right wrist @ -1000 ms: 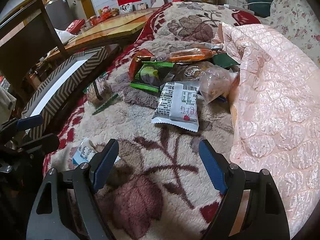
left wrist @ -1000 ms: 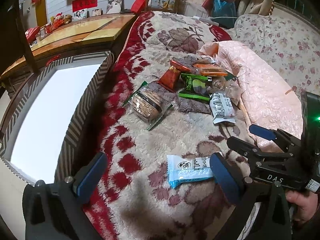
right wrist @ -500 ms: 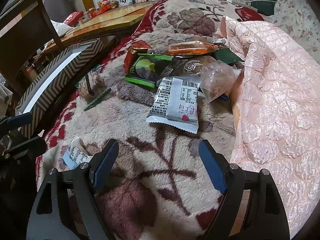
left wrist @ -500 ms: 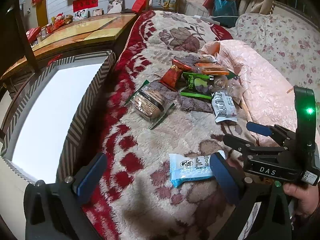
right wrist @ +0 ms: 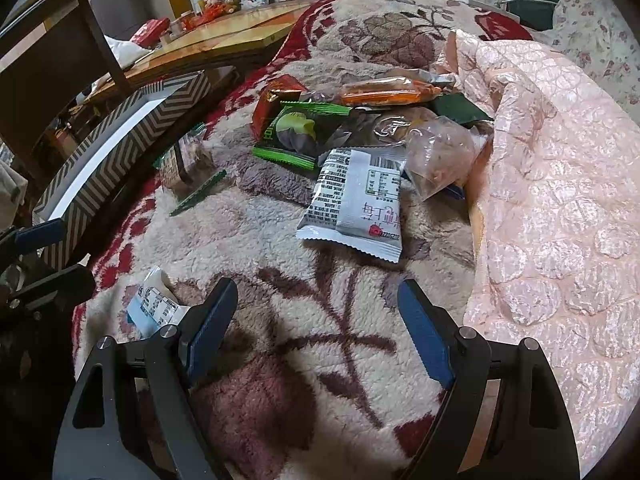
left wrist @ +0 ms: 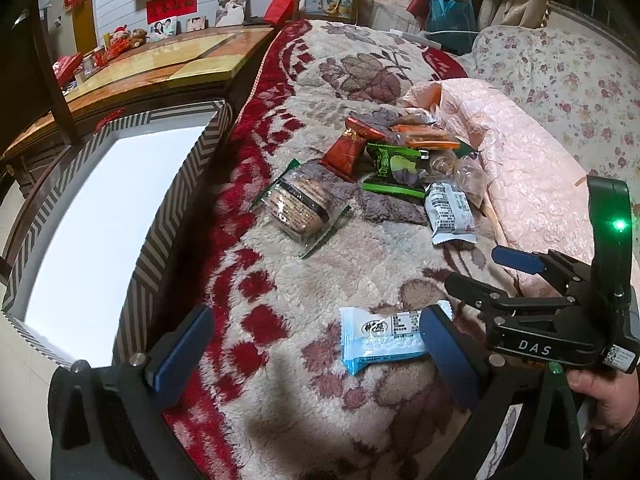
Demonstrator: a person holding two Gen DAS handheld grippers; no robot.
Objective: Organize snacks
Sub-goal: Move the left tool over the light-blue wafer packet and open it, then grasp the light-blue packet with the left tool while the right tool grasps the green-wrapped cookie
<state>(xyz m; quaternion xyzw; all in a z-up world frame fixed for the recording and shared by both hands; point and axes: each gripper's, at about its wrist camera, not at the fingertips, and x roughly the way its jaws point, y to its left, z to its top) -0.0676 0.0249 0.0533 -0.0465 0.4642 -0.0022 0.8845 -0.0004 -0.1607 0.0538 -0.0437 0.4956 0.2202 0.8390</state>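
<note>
Bare blanket [right wrist: 320, 320] ahead of right gripper [right wrist: 312, 320], snack pile [right wrist: 360, 140] beyond, pink quilt [right wrist: 560, 200] rightward

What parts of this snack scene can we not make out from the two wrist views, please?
- Light-blue snack packet: right end hidden by the left gripper finger, left wrist view.
- Dark green packet: mostly buried under the orange packet, right wrist view.
- Chevron-patterned box interior: overexposed white, both views.

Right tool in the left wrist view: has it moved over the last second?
Yes. The right tool has shifted up-frame along the fluffy floral blanket, farther from the camera, toward the white printed snack packet by the pink quilt.
</note>
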